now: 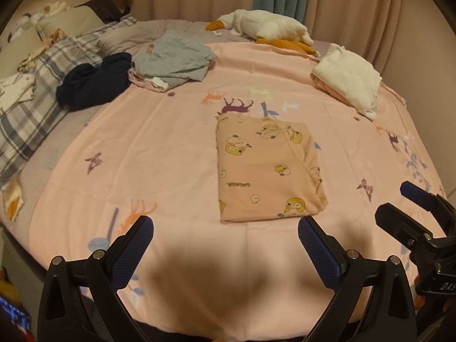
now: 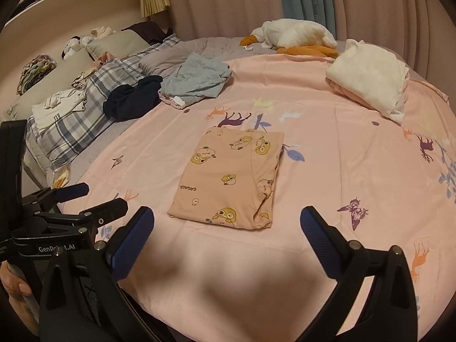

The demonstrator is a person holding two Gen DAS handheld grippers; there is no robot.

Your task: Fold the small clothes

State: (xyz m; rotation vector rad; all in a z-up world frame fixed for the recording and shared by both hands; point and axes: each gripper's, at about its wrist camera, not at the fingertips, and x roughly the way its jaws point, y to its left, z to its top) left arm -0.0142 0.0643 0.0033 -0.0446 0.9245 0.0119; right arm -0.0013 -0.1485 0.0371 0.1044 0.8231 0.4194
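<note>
On the pink animal-print sheet (image 1: pixel 171 148), centre of the bed:

1. Folded peach garment (image 1: pixel 268 171) with yellow cartoon print and the word "GAGAGA", lying flat as a neat rectangle, its folded edges showing along the right side. Nothing is touching it.

2. Left gripper (image 1: pixel 225 233), at six o'clock from the garment in its own view, is hanging above the sheet with jaws spread wide and nothing between them. Blue pads (image 1: pixel 316 250) are facing inward.

3. Right gripper (image 2: pixel 228 225), likewise released and empty, is hovering just short of the garment's near edge; in the left wrist view it is showing at four o'clock from the garment.

4. A hand (image 2: pixel 17 287) is gripping the left tool's handle at the lower left edge of the right wrist view.

5. Folded cream-and-pink stack (image 1: pixel 347 79) is sitting at one o'clock from the garment, well apart.

6. Loose grey-blue clothing (image 1: pixel 173 59) and a dark navy item (image 1: pixel 94 79) are lying at eleven and ten o'clock, touching each other.

7. White plush goose (image 1: pixel 265 25) with orange bill and feet is lying at twelve o'clock, near the curtains (image 1: pixel 356 0).

8. Plaid pillow (image 1: pixel 34 108) is resting at nine o'clock.
</note>
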